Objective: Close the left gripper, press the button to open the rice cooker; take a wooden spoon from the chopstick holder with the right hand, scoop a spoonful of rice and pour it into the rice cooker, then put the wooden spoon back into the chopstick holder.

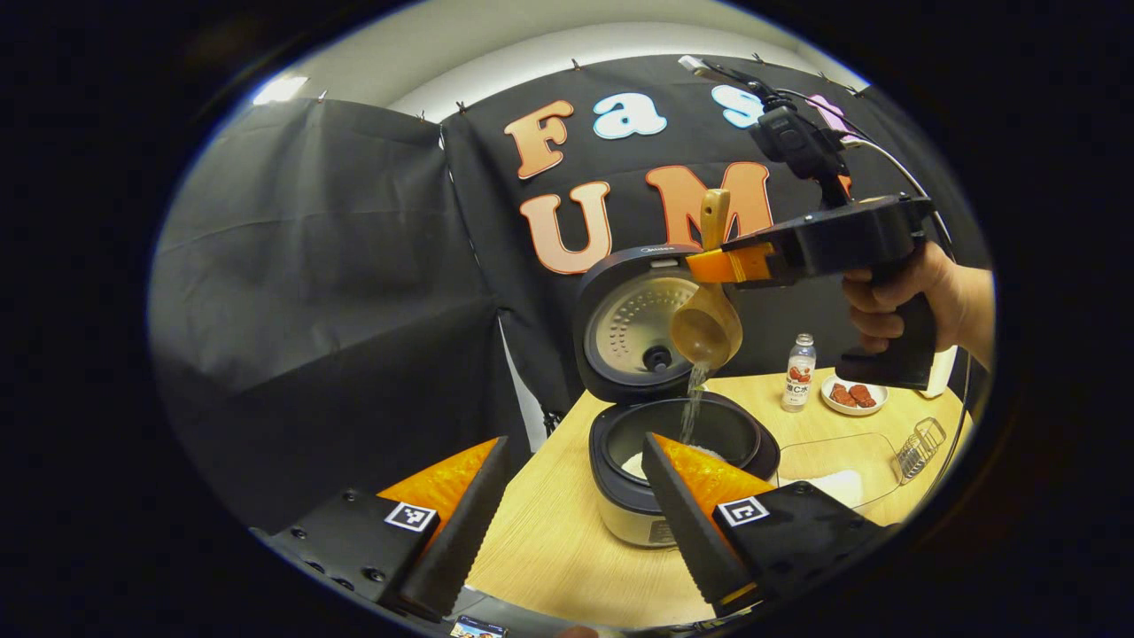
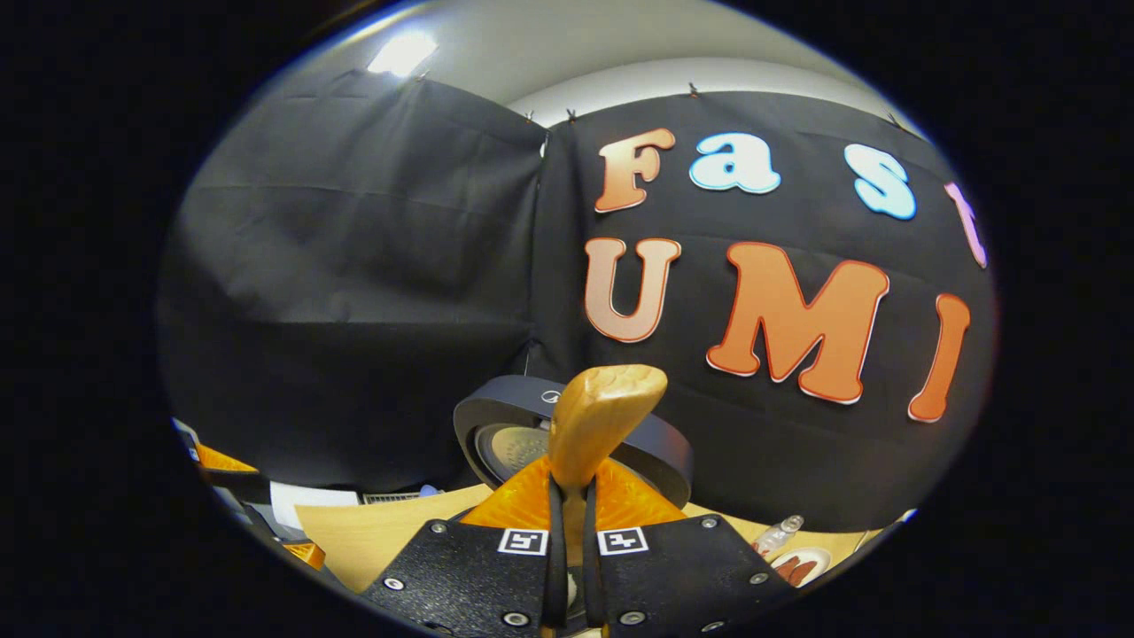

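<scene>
Nearest the lens in the left gripper view, the left gripper (image 1: 567, 523) holds its jaws wide apart above the pale wooden desk (image 1: 549, 540). Just beyond stands the round dark rice cooker (image 1: 678, 447), lid up. Over its pot the right gripper (image 1: 709, 266), jaws clamped on the light wooden spoon (image 1: 707, 323), tips white rice (image 1: 693, 403) downward in a stream.

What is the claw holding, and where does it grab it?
The right claw holds the wooden spoon by its handle, bowl tipped down, rice pouring into the rice cooker. The left claw holds nothing.
</scene>
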`<state>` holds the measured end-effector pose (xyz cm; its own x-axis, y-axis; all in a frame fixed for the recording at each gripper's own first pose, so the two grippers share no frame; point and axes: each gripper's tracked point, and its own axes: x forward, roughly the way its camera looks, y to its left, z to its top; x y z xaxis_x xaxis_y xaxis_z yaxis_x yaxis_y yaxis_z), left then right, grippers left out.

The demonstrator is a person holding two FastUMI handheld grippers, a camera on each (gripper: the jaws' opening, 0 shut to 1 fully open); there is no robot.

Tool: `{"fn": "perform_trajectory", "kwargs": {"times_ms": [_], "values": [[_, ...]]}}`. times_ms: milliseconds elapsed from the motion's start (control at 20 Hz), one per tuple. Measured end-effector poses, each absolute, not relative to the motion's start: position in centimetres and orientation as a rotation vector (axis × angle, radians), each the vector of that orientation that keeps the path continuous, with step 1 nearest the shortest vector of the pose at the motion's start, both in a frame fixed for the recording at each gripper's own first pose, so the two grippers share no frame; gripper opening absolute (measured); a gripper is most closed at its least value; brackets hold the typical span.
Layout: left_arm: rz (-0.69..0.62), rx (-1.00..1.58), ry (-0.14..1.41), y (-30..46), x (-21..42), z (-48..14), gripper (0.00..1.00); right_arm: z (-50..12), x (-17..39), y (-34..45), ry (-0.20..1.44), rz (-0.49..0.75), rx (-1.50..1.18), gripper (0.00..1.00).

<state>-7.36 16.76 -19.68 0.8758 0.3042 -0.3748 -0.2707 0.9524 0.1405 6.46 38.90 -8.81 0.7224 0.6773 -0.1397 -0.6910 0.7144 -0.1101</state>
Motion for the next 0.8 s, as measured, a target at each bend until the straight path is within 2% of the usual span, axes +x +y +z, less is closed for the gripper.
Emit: {"fn": "perform_trajectory", "kwargs": {"times_ms": [100, 300, 500, 800], "values": [[0.308, 0.087, 0.409, 16.8, -7.4, -19.6, 0.99, -8.7, 5.8, 38.9, 0.072, 0.773, -0.171, 0.06], [0.318, 0.092, 0.401, 16.7, -7.6, -19.2, 1.00, -9.3, 5.8, 37.0, 0.174, 0.773, -0.014, 0.06], [0.315, 0.092, 0.409, 16.2, -7.3, -19.5, 0.99, -10.1, 6.4, 31.3, 0.247, 0.700, 0.075, 0.06], [0.275, 0.094, 0.412, 13.8, -6.3, -19.1, 1.00, -13.2, 6.8, 22.4, 0.418, 0.548, 0.357, 0.06]]}}
